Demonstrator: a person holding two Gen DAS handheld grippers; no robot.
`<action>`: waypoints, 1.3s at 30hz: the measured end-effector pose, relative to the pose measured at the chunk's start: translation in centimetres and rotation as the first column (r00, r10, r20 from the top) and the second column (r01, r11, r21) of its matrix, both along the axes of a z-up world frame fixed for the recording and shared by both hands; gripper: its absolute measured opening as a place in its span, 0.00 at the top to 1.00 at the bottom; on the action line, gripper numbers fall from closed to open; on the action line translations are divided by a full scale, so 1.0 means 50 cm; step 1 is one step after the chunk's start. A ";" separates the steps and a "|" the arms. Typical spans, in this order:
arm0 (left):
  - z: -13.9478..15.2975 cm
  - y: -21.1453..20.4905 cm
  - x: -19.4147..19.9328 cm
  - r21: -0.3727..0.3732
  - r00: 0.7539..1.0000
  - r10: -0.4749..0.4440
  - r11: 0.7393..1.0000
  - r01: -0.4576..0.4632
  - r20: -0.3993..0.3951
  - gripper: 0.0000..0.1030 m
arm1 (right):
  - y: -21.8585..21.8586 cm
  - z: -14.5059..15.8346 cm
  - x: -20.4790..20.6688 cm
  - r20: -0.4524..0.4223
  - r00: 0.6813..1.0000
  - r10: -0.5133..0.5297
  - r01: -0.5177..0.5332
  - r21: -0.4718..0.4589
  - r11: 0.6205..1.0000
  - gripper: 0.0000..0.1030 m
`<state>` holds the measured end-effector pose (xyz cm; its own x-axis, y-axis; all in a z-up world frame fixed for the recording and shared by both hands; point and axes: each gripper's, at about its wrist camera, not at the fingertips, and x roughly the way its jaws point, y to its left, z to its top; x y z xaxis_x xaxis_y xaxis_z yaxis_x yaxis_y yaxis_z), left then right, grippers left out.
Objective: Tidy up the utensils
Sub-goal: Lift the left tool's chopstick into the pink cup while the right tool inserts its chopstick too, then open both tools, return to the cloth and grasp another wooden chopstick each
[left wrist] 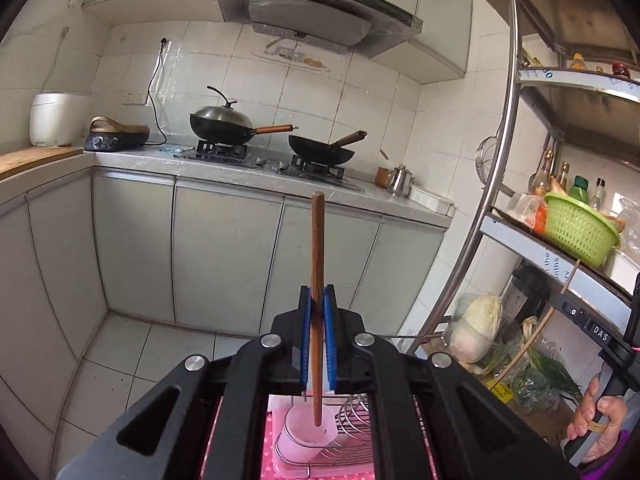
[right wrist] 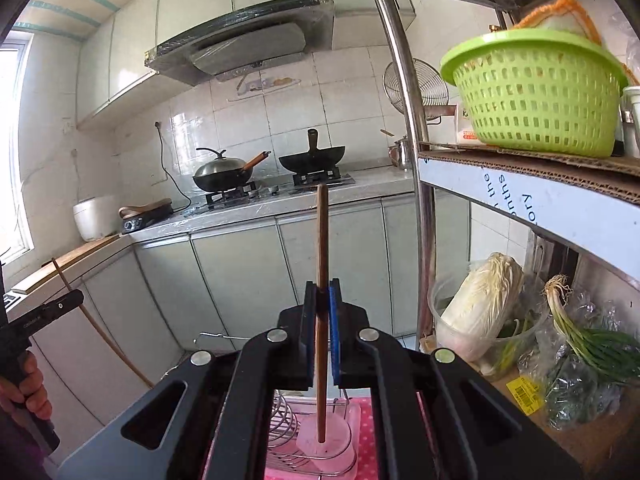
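In the left wrist view my left gripper (left wrist: 318, 296) is shut on a brown wooden chopstick (left wrist: 317, 240). The stick stands upright, and its lower end hangs over a pale pink cup (left wrist: 300, 438) beside a wire rack (left wrist: 354, 410). In the right wrist view my right gripper (right wrist: 322, 290) is shut the same way on a second wooden chopstick (right wrist: 322, 232). That one is also upright, its tip above the pink cup (right wrist: 326, 442) and the wire rack (right wrist: 282, 426). Both cup and rack rest on a pink dotted cloth (right wrist: 366, 446).
Ahead runs a counter (left wrist: 256, 174) carrying a lidded wok (left wrist: 222, 122), an open wok (left wrist: 320, 150), a kettle (left wrist: 400, 180) and a rice cooker (left wrist: 56, 118). A metal shelf (right wrist: 424, 184) on the right holds a green basket (right wrist: 536, 92), a cabbage (right wrist: 480, 304) and scallions (right wrist: 592, 340).
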<state>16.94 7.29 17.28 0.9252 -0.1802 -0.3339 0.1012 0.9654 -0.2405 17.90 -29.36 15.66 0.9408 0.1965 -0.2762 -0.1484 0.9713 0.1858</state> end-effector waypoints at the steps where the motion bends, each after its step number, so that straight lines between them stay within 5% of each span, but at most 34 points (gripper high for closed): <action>1: -0.016 -0.002 0.014 0.003 1.000 0.000 1.000 0.000 -0.021 0.95 | 0.001 -0.011 0.016 -0.013 1.000 0.000 0.000 0.001 1.000 0.94; 17: -0.232 -0.019 0.129 0.007 0.946 -0.032 0.999 0.036 -0.323 0.94 | 0.022 -0.215 0.130 -0.355 0.933 0.060 -0.050 0.038 0.998 0.94; 21: -0.244 -0.021 0.130 0.015 0.945 -0.021 1.000 0.027 -0.327 0.91 | 0.022 -0.237 0.135 -0.389 0.920 0.051 -0.032 0.054 0.998 0.93; 25: -0.244 -0.019 0.127 0.019 0.946 -0.003 1.000 0.009 -0.325 0.71 | 0.009 -0.246 0.136 -0.421 0.905 0.057 -0.027 0.077 0.997 0.60; 39: -0.219 0.008 0.014 -0.014 0.966 0.016 1.000 -0.020 -0.259 0.68 | -0.008 -0.225 0.010 -0.359 0.933 0.043 -0.018 0.071 0.997 0.58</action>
